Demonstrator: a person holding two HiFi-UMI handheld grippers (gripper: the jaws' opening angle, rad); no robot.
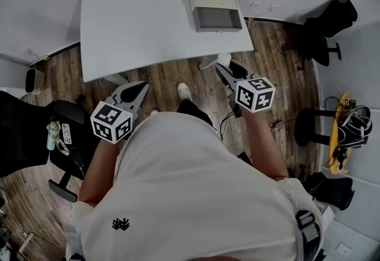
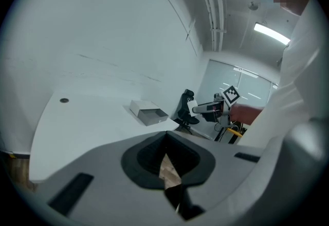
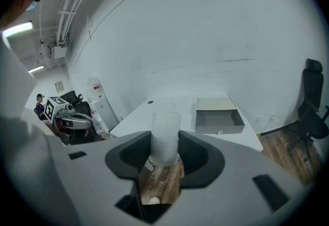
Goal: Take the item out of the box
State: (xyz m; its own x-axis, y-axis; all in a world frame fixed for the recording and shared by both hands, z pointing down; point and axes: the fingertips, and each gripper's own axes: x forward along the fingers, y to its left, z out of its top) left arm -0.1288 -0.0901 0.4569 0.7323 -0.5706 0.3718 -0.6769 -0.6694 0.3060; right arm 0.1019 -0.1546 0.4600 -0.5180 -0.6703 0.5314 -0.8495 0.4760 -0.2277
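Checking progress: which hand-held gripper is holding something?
The right hand-held gripper: a white container is clamped between its jaws. The left hand-held gripper has its jaws together with nothing between them.

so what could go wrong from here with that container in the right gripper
1. The right gripper holds the translucent white container over the wooden floor, clear of the table; a slip would likely drop it there.
2. It seems to sit out at the tips of the jaws, so a knock could twist it loose.

Grey box (image 1: 218, 18), frosted white item (image 3: 164, 135)
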